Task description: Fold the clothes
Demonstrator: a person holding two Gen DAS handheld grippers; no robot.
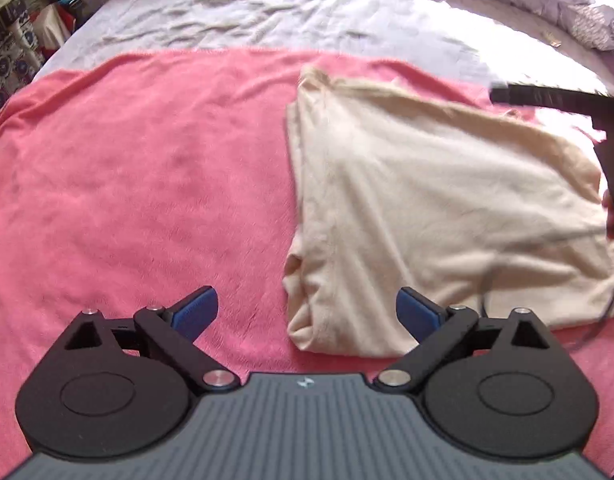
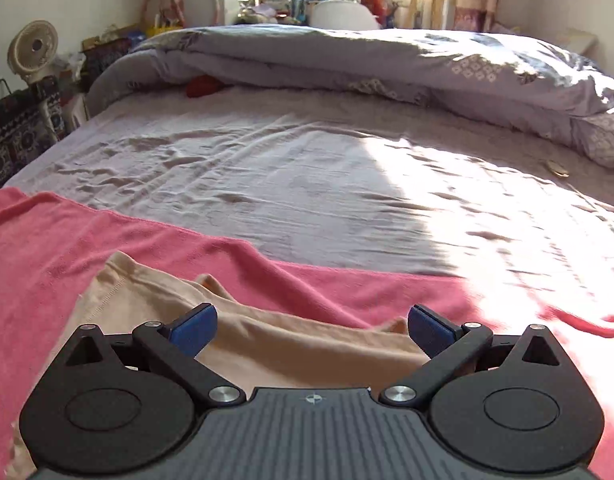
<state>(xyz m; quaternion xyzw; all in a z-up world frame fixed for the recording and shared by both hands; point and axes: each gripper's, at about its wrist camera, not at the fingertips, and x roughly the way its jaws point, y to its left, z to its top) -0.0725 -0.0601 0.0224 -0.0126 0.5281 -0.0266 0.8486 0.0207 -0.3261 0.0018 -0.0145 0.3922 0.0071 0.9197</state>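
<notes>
so your cream garment (image 1: 439,216) is lying folded up on the pink blanket (image 1: 139,184), over toward the right half of it, with the blanket spread across the near part of the bed (image 1: 235,16). your left gripper (image 1: 307,312) hangs just above the near left corner of the garment, jaws wide apart and nothing between them, one blue pad over bare pink and the other over the cream fabric. in the left wrist view your right gripper shows up as a dark shape at the far right edge, by the garment's right side, with a bit of your hand (image 1: 611,212) on it and a thin cable (image 1: 611,304) trailing down over the fabric. from the right wrist view, the right gripper (image 2: 311,330) sits low over the garment's far edge, jaws spread open too, empty, the folded edge with its hem stitching running off to the left. beyond the blanket it's wrinkled grey sheet with a bright patch of sun on the right, a bunched-up grey duvet (image 2: 367,60) at the far end, and a small white fan (image 2: 33,50) off to the left beside the bed.
</notes>
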